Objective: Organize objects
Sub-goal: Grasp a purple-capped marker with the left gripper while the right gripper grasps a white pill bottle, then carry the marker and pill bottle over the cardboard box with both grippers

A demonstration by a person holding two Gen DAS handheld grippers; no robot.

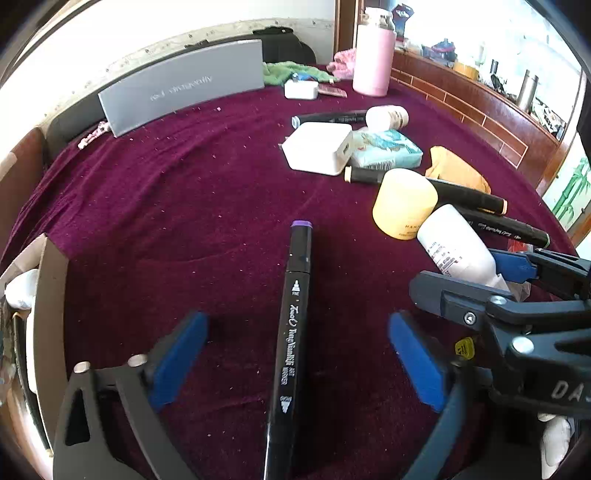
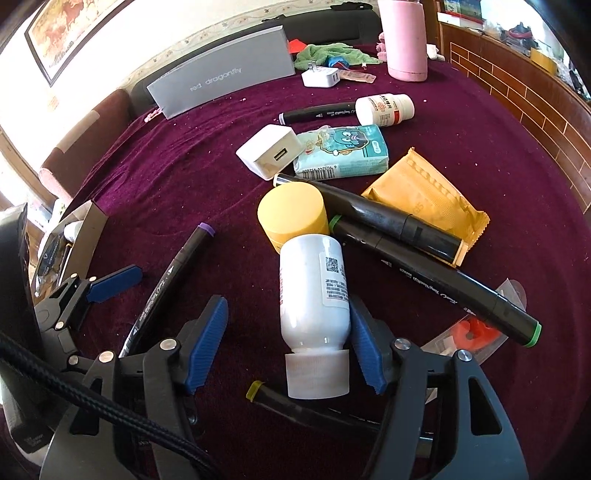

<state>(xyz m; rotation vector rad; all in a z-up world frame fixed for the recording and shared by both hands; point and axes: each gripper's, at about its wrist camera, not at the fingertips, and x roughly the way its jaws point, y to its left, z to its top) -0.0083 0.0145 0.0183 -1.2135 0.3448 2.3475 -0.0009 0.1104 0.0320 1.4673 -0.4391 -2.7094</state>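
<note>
On the maroon-clothed counter (image 1: 184, 192), the left gripper (image 1: 299, 354) tilts downward, fingers spread well clear either side of a purple-capped marker (image 1: 295, 314). Beside it, the right gripper (image 2: 288, 347) angles down likewise, fingers apart, straddling a lying white bottle (image 2: 314, 291).

Lighting: daylight flooding in, overexposing the wall (image 1: 147, 26) and far shelves (image 1: 498, 44). Fisheye edges bending, vignetting. Maroon cloth (image 2: 184, 155) staying sharp, shadows falling soft.
</note>
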